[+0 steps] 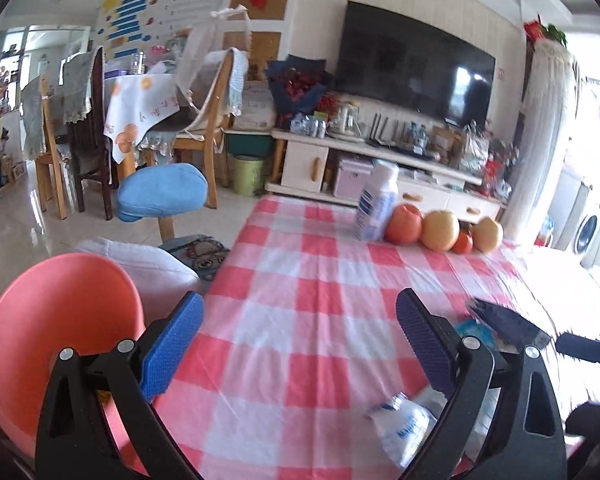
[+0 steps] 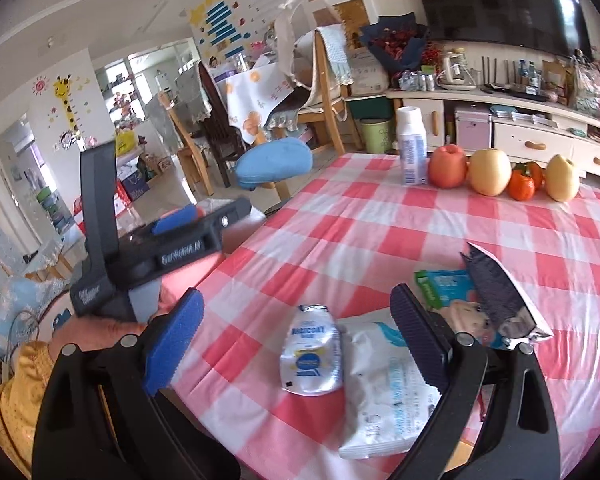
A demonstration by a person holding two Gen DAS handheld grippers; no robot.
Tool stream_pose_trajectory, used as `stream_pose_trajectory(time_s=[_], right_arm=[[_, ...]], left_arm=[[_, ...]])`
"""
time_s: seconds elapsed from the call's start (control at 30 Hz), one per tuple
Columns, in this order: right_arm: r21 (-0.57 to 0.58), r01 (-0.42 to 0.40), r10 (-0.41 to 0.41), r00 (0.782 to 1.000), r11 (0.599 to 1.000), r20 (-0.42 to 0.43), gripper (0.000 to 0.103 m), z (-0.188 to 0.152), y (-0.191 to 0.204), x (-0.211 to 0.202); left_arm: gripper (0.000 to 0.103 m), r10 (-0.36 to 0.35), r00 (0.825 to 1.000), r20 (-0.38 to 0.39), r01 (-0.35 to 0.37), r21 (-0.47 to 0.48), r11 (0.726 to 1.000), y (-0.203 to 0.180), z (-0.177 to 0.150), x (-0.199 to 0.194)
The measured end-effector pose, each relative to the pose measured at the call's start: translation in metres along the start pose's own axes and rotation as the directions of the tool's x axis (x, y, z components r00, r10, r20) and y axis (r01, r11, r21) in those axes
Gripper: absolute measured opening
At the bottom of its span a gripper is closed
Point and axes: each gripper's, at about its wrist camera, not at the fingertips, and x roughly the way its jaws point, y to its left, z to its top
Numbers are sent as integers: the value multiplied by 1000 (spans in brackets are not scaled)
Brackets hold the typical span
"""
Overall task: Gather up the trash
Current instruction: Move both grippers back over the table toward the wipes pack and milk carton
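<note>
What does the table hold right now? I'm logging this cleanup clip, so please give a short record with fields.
surface: table with red-and-white checked cloth
trash, near edge: flattened silver pouch; white wrapper beside it; blue-green packet; dark foil-lined bag
far edge: upright milk carton, then a row of fruit
off the table's left: pink bin
left gripper: open, empty
right gripper: open, empty, above the pouch

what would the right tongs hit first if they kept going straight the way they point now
Most likely the flattened white pouch lying on the checked tablecloth, just ahead between the open right tongs. Depth is unclear; the white wrapper beside it is nearly as close.
</note>
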Motion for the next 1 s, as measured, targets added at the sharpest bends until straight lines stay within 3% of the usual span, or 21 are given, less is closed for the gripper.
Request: stream_pose_trajectory(time_s=[0.27, 0.43, 0.73, 1.0], right_arm=[[29, 27, -28, 999, 999, 36, 95, -2, -23, -21], [54, 41, -44, 998, 998, 55, 95, -3, -39, -33], [95, 79, -89, 990, 992, 113, 95, 1, -72, -60], [197, 75, -104, 984, 977, 143, 95, 3, -118, -81]], left_arm=[[96, 22, 995, -102, -14, 80, 997, -37, -18, -2], [96, 29, 993, -113, -18, 95, 995, -50, -26, -6], [96, 5, 984, -177, 20, 140, 990, -75, -40, -8], [96, -19, 969, -245, 65, 181, 981, -105, -63, -17]])
